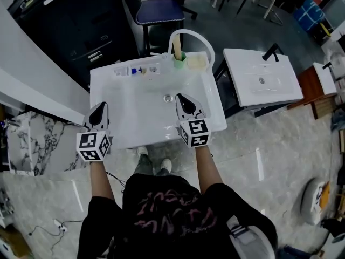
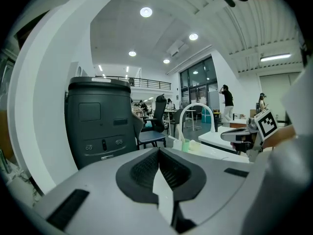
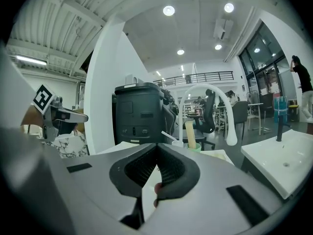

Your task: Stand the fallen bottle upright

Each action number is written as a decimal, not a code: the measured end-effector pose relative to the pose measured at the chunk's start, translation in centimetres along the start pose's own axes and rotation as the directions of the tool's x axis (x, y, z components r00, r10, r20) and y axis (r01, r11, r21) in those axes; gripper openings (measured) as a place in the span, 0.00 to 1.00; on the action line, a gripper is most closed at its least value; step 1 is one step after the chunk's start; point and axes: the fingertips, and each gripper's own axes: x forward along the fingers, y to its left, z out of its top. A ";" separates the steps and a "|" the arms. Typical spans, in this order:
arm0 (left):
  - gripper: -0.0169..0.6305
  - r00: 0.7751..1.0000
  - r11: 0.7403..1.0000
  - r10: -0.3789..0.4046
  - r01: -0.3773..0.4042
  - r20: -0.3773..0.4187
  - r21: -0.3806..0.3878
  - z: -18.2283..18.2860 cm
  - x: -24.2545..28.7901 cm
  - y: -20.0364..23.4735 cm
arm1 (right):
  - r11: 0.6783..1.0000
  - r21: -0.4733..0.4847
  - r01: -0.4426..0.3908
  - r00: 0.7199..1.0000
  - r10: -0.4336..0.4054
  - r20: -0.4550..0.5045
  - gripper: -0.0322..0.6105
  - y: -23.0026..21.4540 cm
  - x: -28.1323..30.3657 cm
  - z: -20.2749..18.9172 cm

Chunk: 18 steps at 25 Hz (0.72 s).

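A small clear bottle with a blue cap (image 1: 135, 70) lies on its side on the back ledge of the white sink (image 1: 135, 117), left of the arched white faucet (image 1: 191, 36). My left gripper (image 1: 98, 114) hovers over the sink's front left corner, its jaws shut and empty (image 2: 159, 151). My right gripper (image 1: 186, 104) is over the basin near the drain (image 1: 167, 97), with its pads together and nothing held (image 3: 157, 146). Both grippers point toward the back ledge, well short of the bottle.
A green cup (image 1: 179, 62) holding a beige stick and a yellowish sponge (image 1: 197, 62) sit on the ledge by the faucet. A second white basin (image 1: 261, 80) stands at the right, a black cabinet (image 1: 81, 20) and a blue chair (image 1: 159, 9) behind, and a marble slab (image 1: 32, 139) at the left.
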 end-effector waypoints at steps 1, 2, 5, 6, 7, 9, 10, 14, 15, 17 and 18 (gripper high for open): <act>0.05 1.000 1.000 -0.006 0.006 -0.006 0.007 0.0 0.6 0.1 | 1.000 0.002 0.001 1.000 -0.001 -0.003 0.07 -0.1 0.4 0.0; 0.05 1.000 1.000 -0.012 0.012 -0.012 0.014 0.0 1.2 0.2 | 1.000 0.003 0.003 1.000 -0.003 -0.005 0.07 -0.2 0.9 -0.1; 0.05 0.999 0.998 -0.036 0.037 -0.032 0.048 0.0 3.3 0.8 | 1.000 -0.001 0.006 1.000 -0.006 -0.012 0.07 -0.4 2.7 -0.2; 0.05 0.998 0.997 -0.045 0.048 -0.040 0.060 -0.1 4.1 1.0 | 1.000 -0.001 0.008 1.000 -0.008 -0.017 0.07 -0.4 3.2 -0.3; 0.05 0.997 0.996 -0.055 0.058 -0.048 0.071 -0.2 4.9 1.3 | 1.000 -0.001 0.012 1.000 -0.012 -0.024 0.07 -0.5 3.8 -0.5; 0.05 0.995 0.993 -0.076 0.081 -0.064 0.089 -0.3 6.7 1.9 | 1.000 0.002 0.019 0.999 -0.019 -0.037 0.07 -0.7 5.1 -0.9; 0.05 0.994 0.991 -0.087 0.094 -0.073 0.100 -0.3 7.6 2.1 | 1.000 0.004 0.022 0.999 -0.022 -0.042 0.07 -0.7 5.8 -1.1; 0.05 0.981 0.971 -0.141 0.163 -0.130 0.177 -0.9 11.5 2.6 | 0.999 0.011 0.039 0.997 -0.038 -0.060 0.07 -1.2 8.4 -1.6; 0.05 0.977 0.964 -0.152 0.180 -0.147 0.198 -1.2 12.4 2.6 | 0.999 0.014 0.041 0.997 -0.040 -0.065 0.07 -1.3 9.0 -1.8; 0.05 0.969 0.952 -0.174 0.212 -0.177 0.222 -1.7 14.2 2.8 | 0.999 0.014 0.043 0.996 -0.042 -0.078 0.07 -1.5 10.2 -2.2; 0.05 0.964 0.947 -0.187 0.228 -0.189 0.226 -1.9 15.0 2.8 | 0.999 0.012 0.044 0.996 -0.043 -0.084 0.07 -1.5 10.7 -2.4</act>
